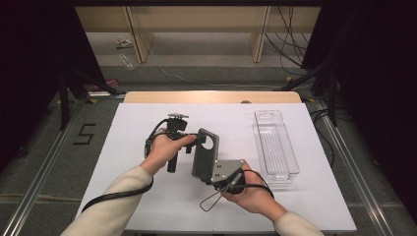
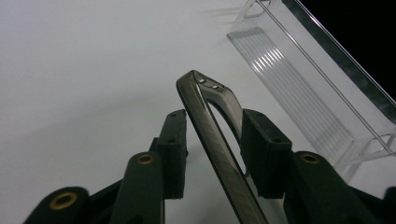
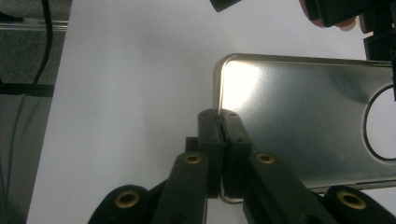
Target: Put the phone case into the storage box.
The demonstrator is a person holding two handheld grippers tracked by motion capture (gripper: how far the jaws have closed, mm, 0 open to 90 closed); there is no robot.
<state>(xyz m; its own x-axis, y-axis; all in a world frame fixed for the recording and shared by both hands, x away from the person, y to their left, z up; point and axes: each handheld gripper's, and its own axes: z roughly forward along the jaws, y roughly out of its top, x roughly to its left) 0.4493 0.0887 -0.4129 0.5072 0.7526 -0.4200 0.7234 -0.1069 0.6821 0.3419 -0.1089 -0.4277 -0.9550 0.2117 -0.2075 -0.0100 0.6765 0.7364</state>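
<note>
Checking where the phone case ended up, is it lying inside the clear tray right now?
No, the phone case is held up between both claws over the white table, while the clear tray sits apart to the right.

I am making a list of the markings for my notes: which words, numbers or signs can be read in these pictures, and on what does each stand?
"5": black mark on the grey floor left of the table.
No text is readable on the phone case, the clear tray or either gripper.
</note>
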